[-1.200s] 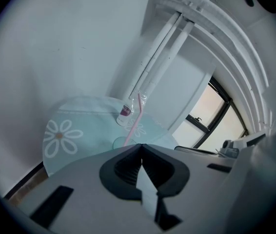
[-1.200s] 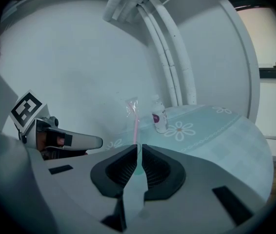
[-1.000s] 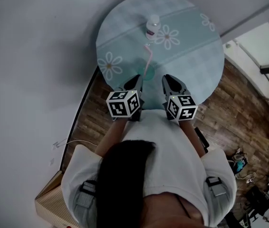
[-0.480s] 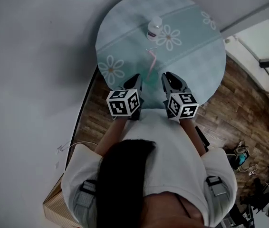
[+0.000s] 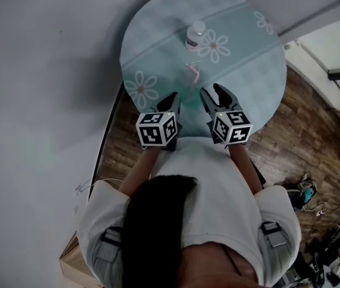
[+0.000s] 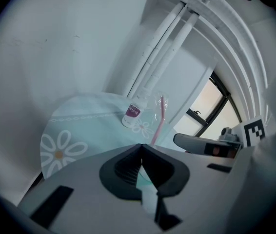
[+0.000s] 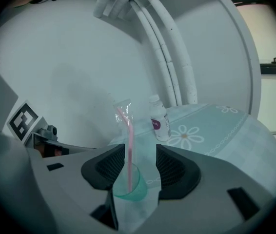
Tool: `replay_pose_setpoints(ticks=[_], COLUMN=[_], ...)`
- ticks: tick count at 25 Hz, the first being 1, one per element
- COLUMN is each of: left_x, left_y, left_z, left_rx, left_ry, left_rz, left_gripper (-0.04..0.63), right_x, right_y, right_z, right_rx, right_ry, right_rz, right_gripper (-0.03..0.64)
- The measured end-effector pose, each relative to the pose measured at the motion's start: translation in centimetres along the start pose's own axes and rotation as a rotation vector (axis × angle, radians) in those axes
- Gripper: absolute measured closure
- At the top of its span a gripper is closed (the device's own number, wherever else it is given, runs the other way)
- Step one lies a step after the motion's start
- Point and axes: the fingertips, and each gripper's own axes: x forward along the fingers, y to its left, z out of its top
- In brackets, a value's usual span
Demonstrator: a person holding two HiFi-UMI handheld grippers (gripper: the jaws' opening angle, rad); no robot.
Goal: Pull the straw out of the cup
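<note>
Teal cup pinched by the left gripper, with a pink straw standing between the right gripper's parted jaws.

From where I stood, the left gripper [image 6: 141, 147] had its jaws pressed together on the thin wall of the cup [image 7: 134, 191], which sat near the edge of the round, daisy-patterned bench [image 5: 248, 59]. The right gripper [image 7: 140, 149] was held just beside it with its jaws spread wide. The straw [image 7: 129, 152] rose upright out of the cup into the gap between them, closer to the pad on the left gripper's side; I could not tell whether it touched that pad. A scrap of clear wrapper [image 7: 123, 108] clung to the straw's top, above the jaws. Beyond both grippers, farther out on the bench, a small bottle [image 7: 160, 125] with a purple label stood upright, well apart from the cup.
</note>
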Motion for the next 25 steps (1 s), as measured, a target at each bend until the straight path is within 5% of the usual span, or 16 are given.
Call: replay_pose_setpoints(ticks=[25], left_x=[0.0], left_y=[2.1], left_z=[-0.7], left_rx=[-0.017], left_ry=[0.027], left_rz=[0.021], left_gripper=[0.586], right_x=[3.3], right_y=[0.4], right_z=[1.0], right_rx=[-0.020], right_ry=[0.027], right_rz=[0.032], right_gripper=[0.413])
